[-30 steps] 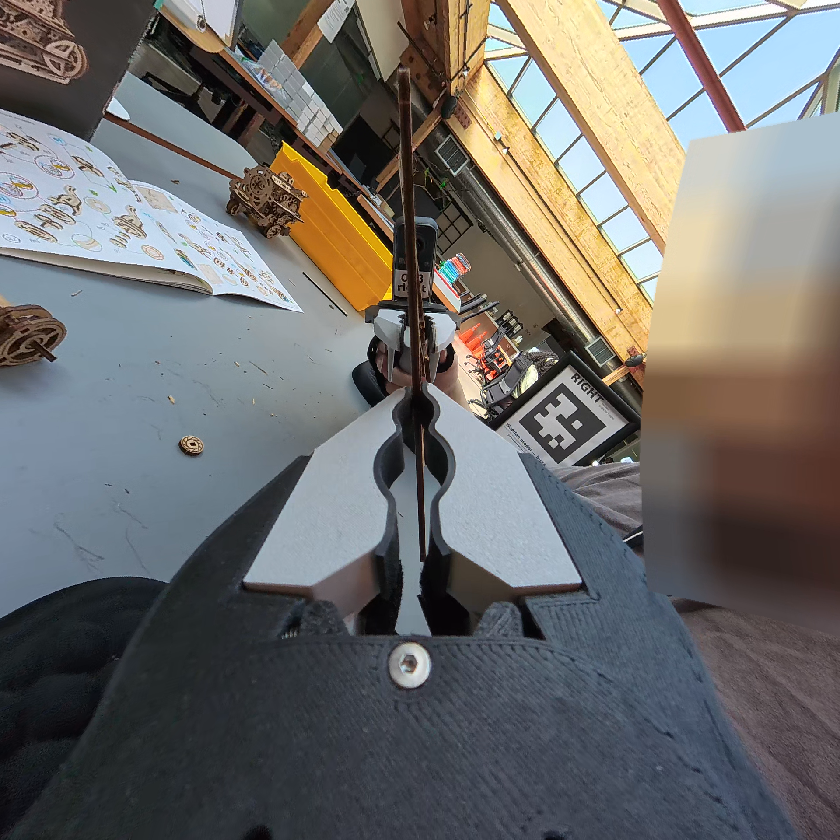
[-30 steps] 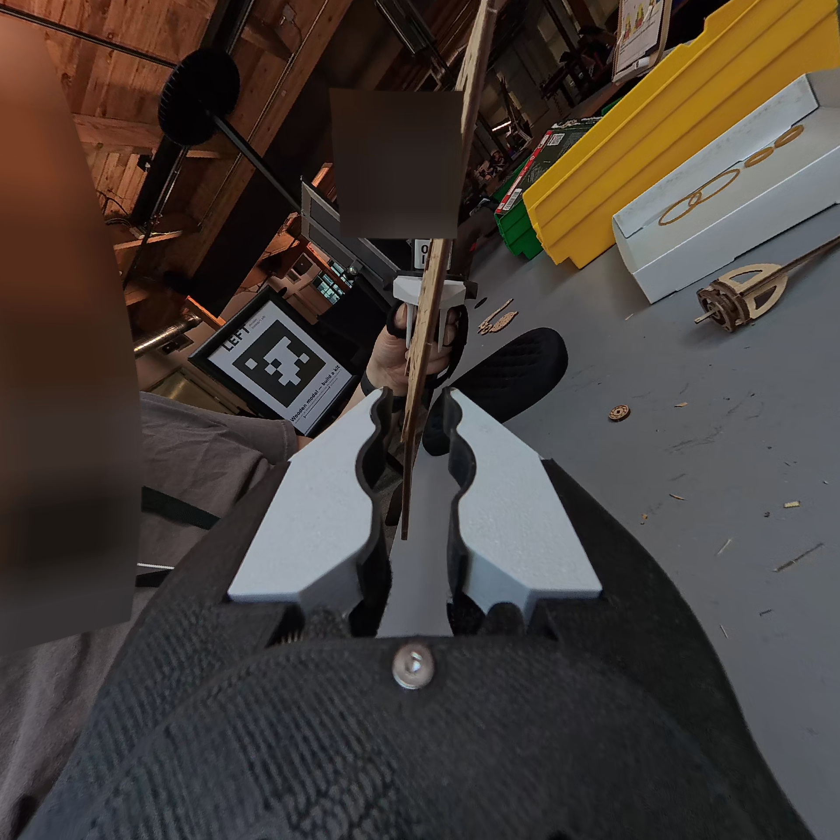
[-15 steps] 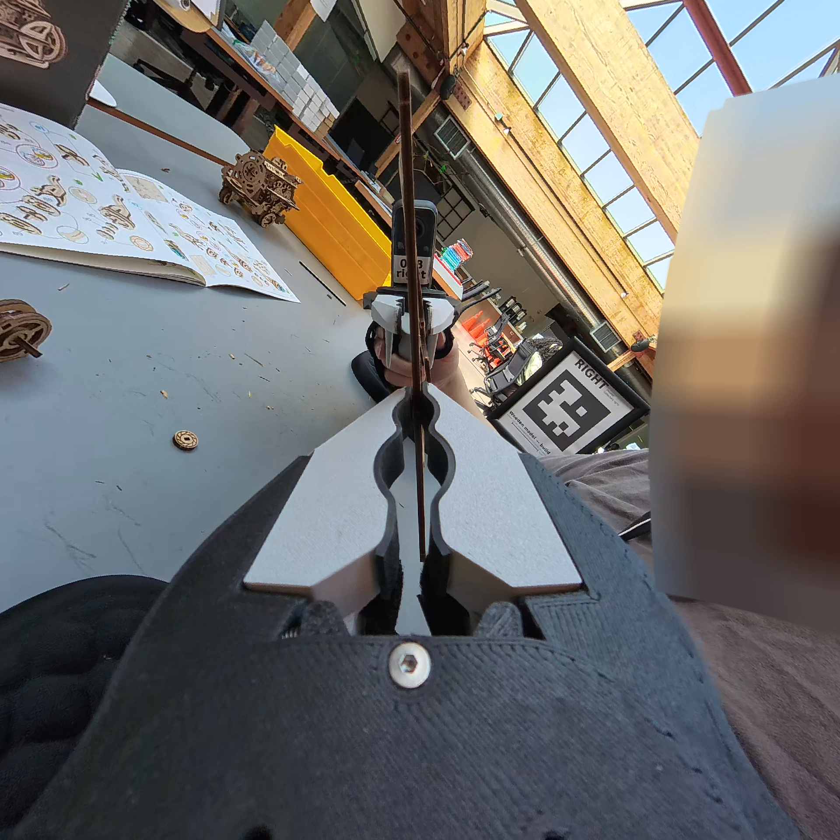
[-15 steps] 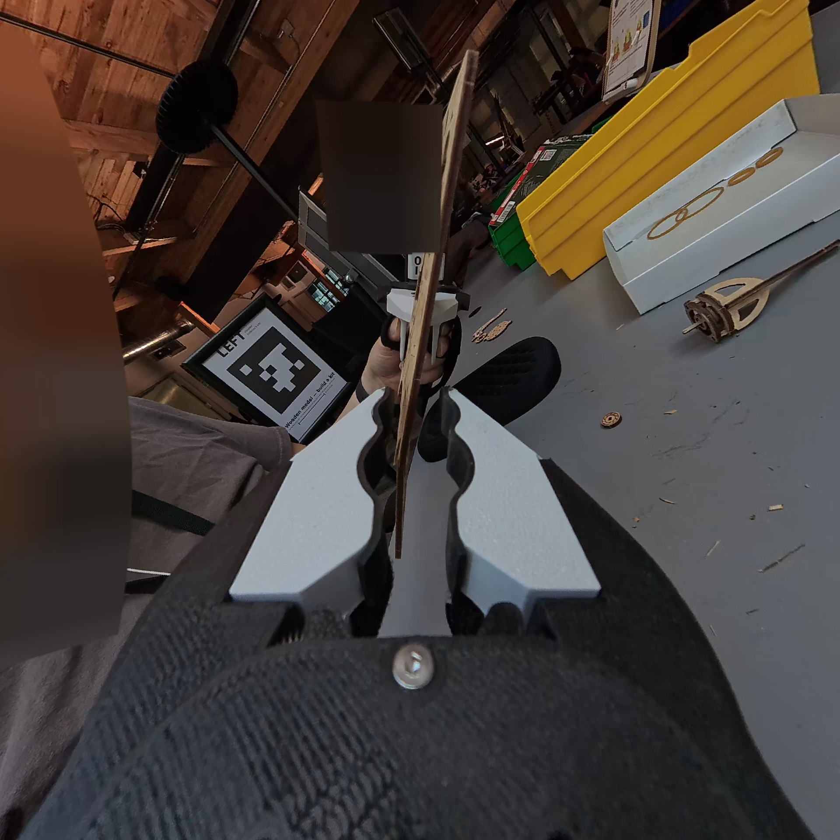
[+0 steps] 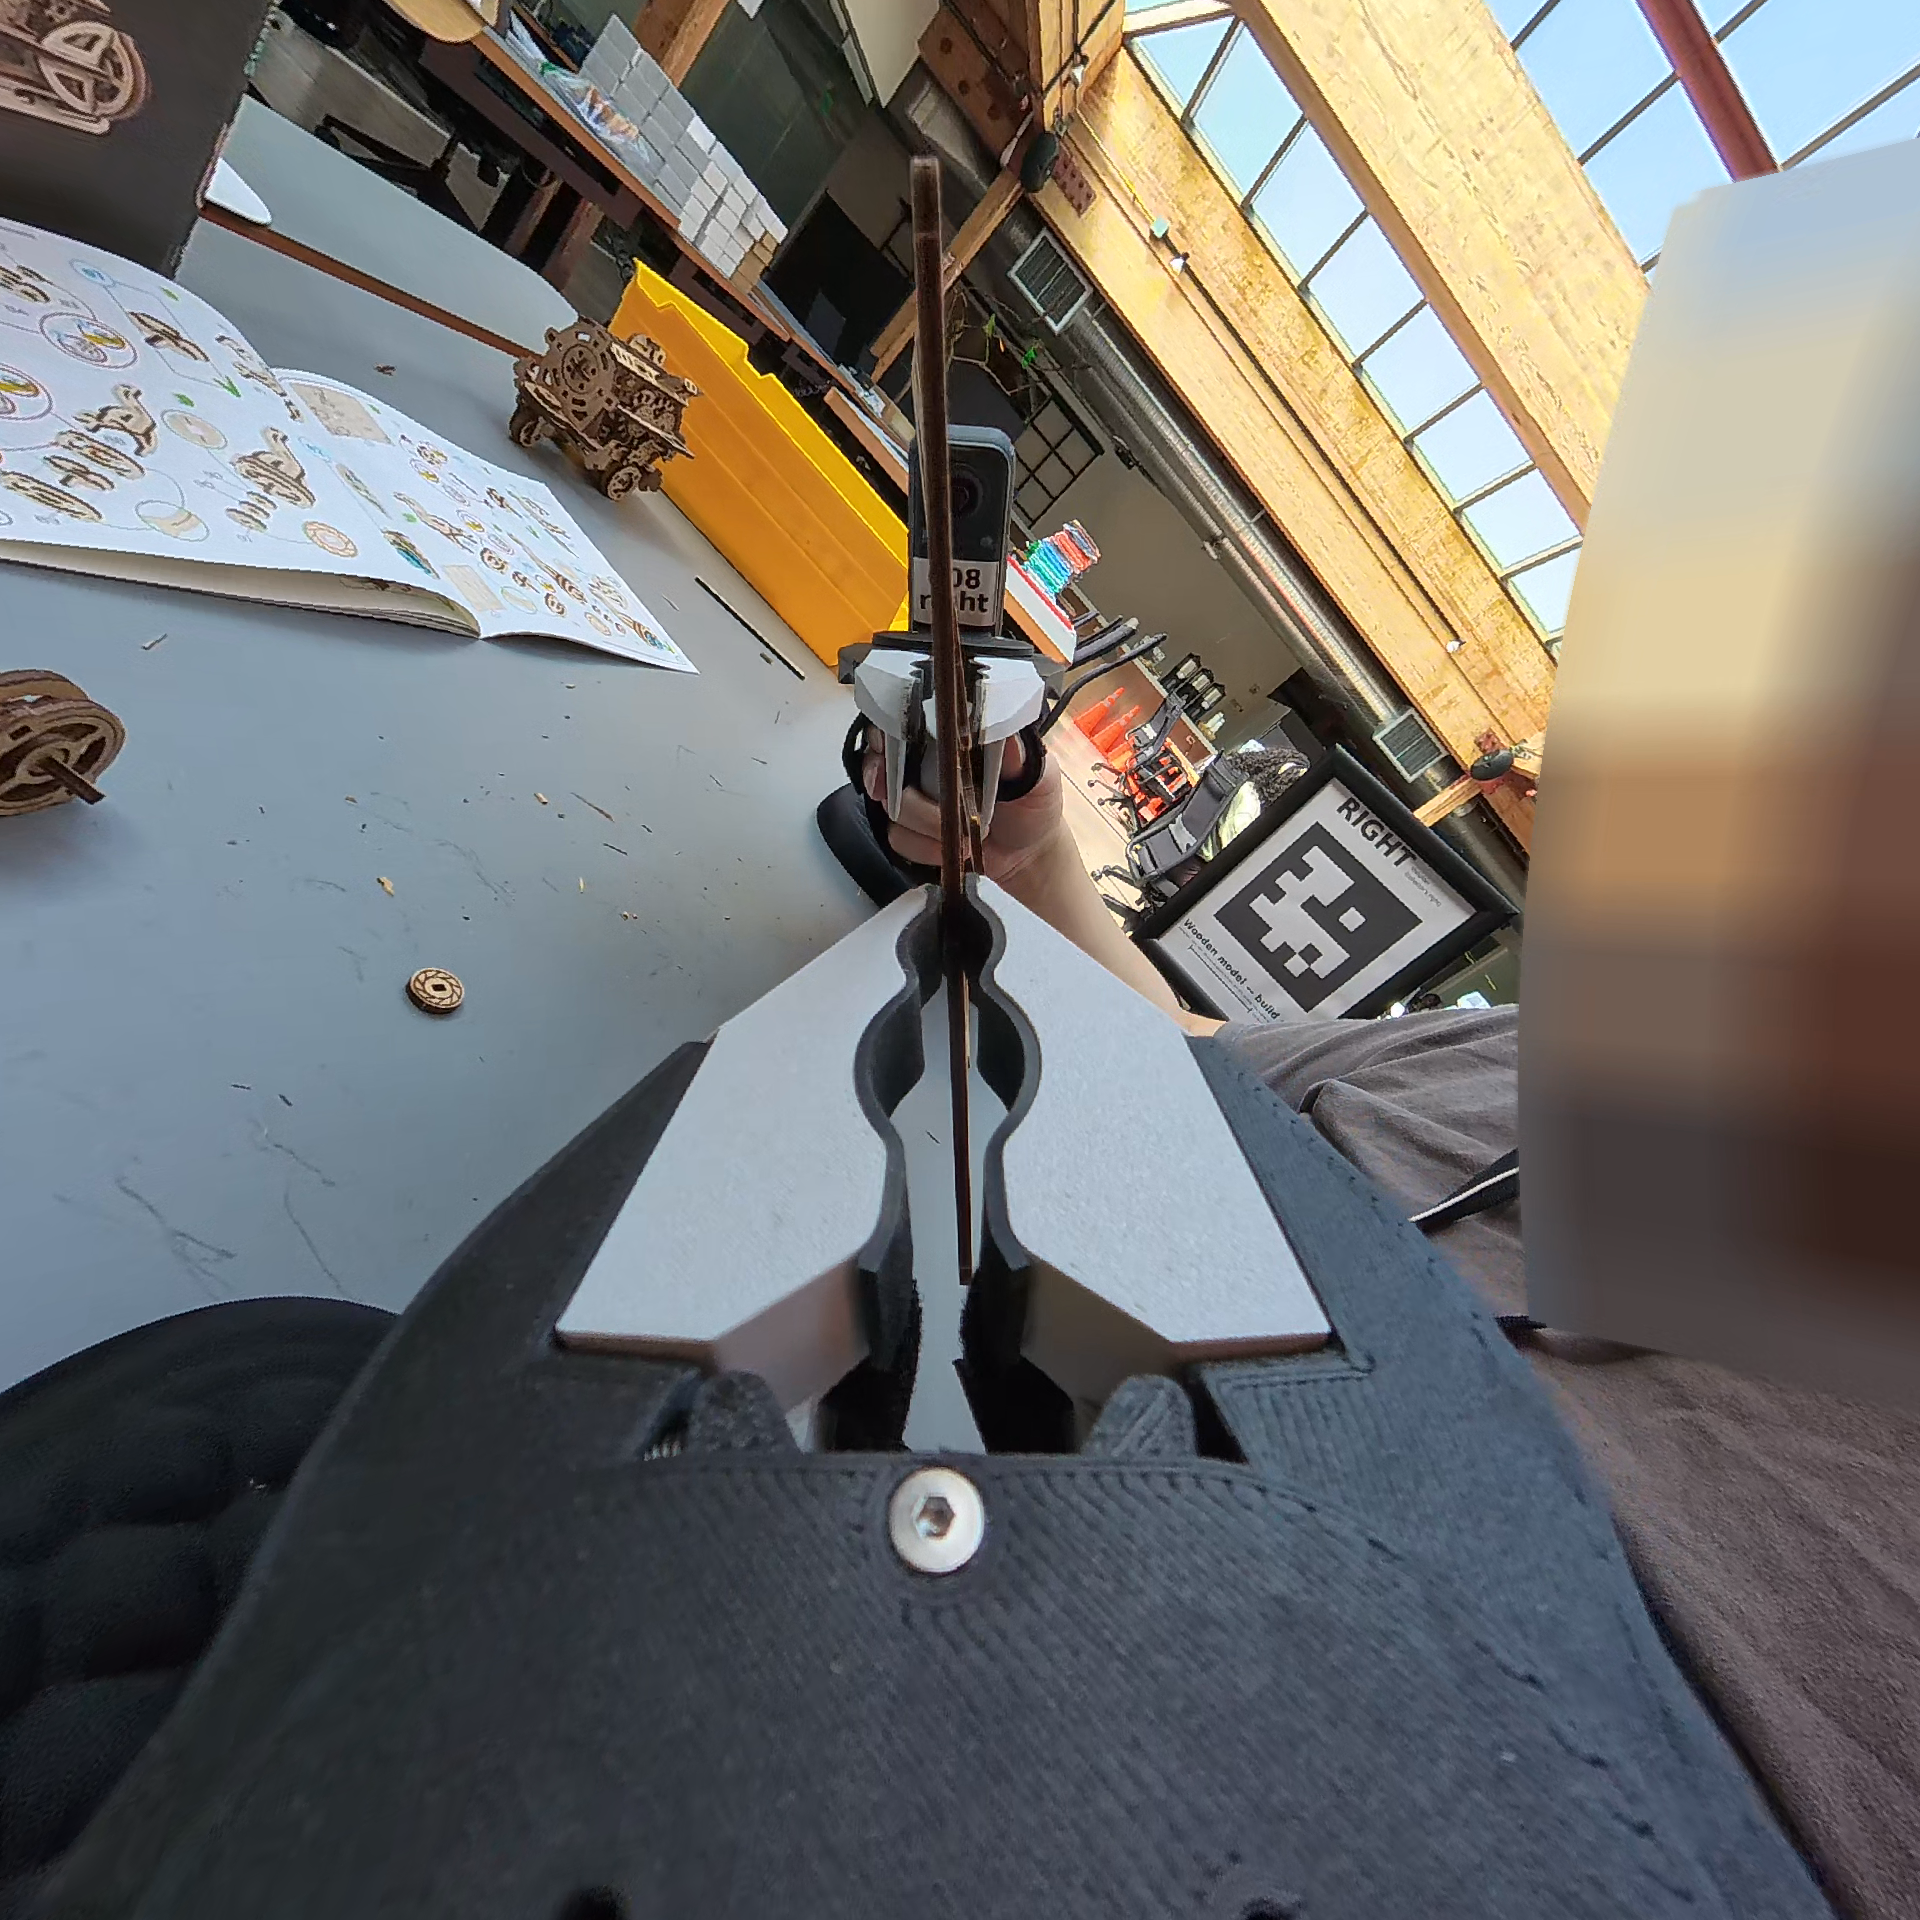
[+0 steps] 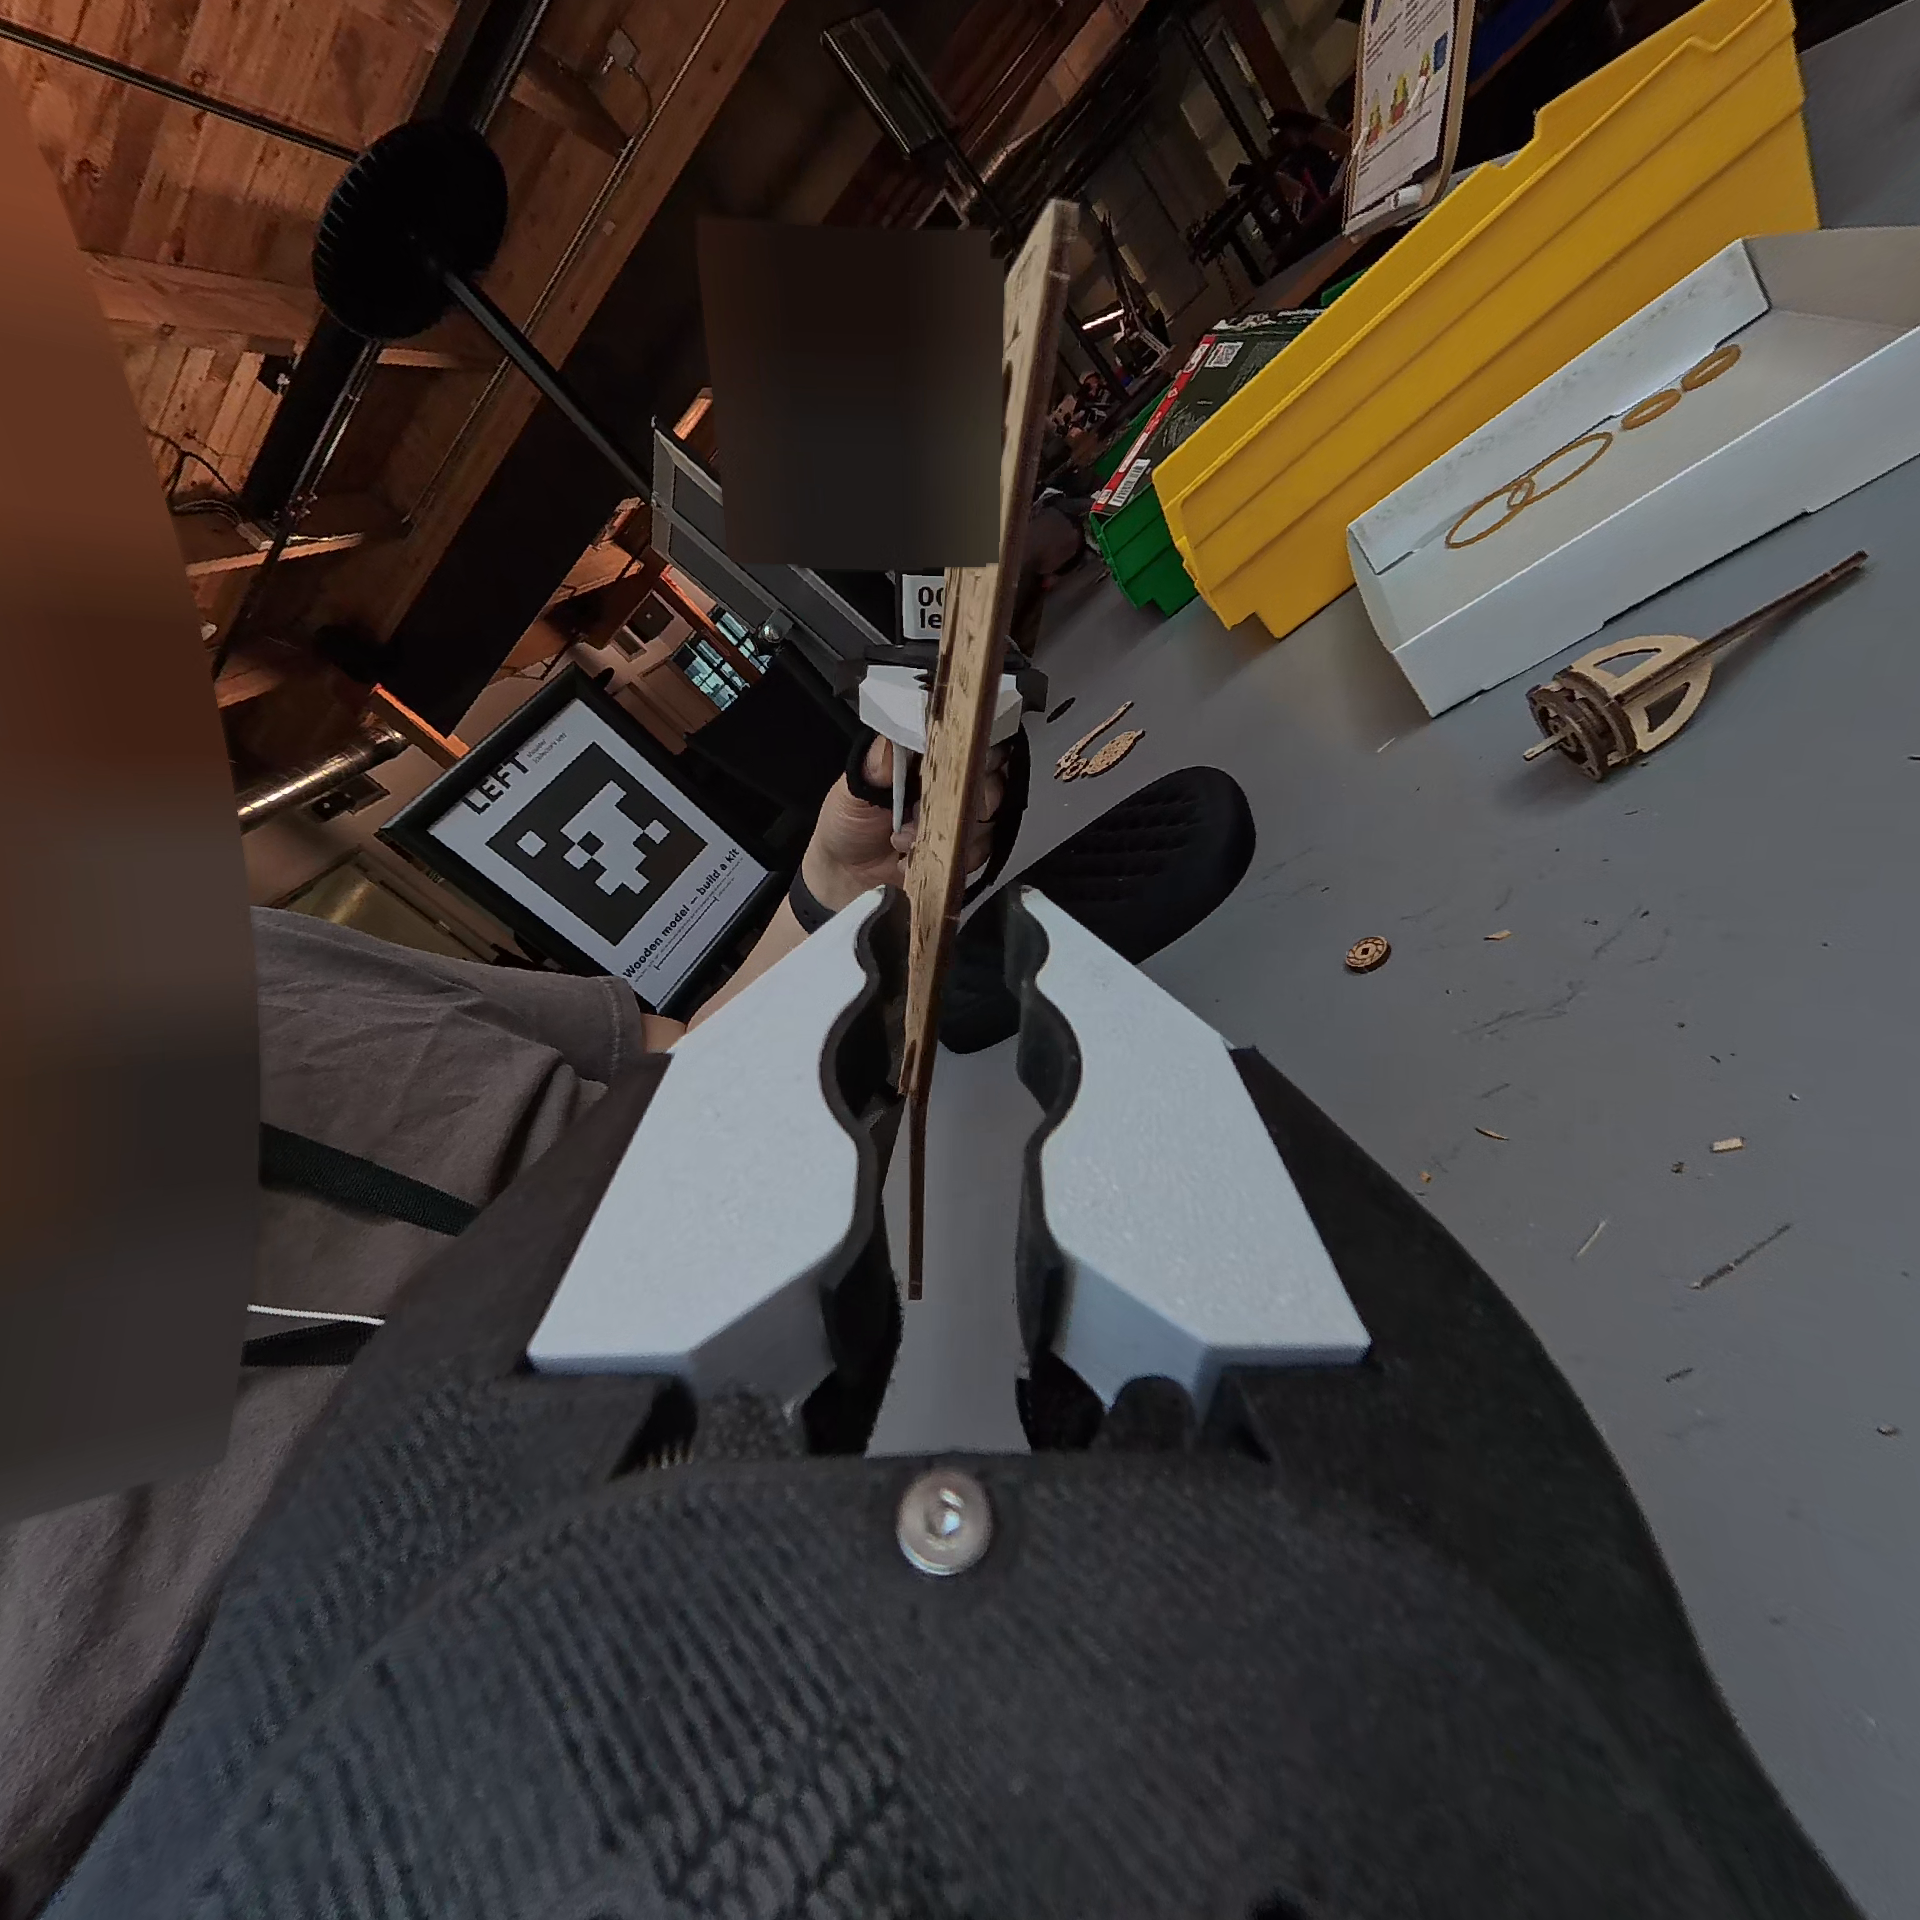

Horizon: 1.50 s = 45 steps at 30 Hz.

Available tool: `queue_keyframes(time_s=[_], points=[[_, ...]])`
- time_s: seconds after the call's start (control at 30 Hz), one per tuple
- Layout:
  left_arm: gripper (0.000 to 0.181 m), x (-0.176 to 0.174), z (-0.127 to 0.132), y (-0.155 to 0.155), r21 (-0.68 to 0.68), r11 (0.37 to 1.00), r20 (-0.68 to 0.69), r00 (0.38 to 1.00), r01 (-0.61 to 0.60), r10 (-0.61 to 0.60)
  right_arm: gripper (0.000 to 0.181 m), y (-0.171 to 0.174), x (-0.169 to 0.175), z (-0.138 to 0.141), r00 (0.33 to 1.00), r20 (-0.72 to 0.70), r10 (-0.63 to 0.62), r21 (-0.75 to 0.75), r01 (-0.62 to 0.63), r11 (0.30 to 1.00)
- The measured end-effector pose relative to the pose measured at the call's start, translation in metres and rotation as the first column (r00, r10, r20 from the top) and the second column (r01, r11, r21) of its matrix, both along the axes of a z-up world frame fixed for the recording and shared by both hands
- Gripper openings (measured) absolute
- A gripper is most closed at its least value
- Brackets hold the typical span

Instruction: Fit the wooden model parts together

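Nearest in the left wrist view: left gripper (image 5: 951, 920) clamped at the tips on a thin wooden sheet (image 5: 940, 540), seen edge-on and held upright above the table (image 5: 312, 831). In the right wrist view: right gripper (image 6: 951, 920) narrow but not closed; sheet (image 6: 987, 582) resting against the left finger (image 6: 727, 1143), clear gap to the other finger, so no firm grip judged on that side. Sheet spanning between both grippers, off the table, near its front edge. Farther out on the table: small wooden disc (image 5: 435, 989) loose near the middle; gear drum (image 5: 47, 740) at the left edge of view; open booklet (image 5: 260, 488) beyond it; finished wooden model (image 5: 603, 421) beside a yellow bin (image 5: 769, 468) toward the far edge. In the right wrist view: axle assembly with fan-shaped piece (image 6: 1621, 707) lying just beside a white tray (image 6: 1558, 582). Progress judged partial: sub-assemblies built, none joined to each other; sheet in hand probably a carrier from which parts remain to be freed. Remaining: part removal, fitting, joining of sub-assemblies.
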<state>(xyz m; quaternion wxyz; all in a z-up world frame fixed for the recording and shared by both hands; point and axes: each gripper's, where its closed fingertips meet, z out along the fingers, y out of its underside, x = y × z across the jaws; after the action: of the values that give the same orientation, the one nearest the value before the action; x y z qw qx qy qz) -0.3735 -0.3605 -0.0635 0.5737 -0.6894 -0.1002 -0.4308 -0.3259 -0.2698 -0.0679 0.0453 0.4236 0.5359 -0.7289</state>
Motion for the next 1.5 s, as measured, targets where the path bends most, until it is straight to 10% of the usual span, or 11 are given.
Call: queue_keyframes(time_s=[1.5], points=[[0.024, -0.016, -0.019, -0.002, -0.008, 0.995, 0.056, 0.993, -0.101, 0.101, 0.001, 0.038, -0.005, 0.012, 0.998, 0.008, -0.065, -0.213, 0.065, 0.975]])
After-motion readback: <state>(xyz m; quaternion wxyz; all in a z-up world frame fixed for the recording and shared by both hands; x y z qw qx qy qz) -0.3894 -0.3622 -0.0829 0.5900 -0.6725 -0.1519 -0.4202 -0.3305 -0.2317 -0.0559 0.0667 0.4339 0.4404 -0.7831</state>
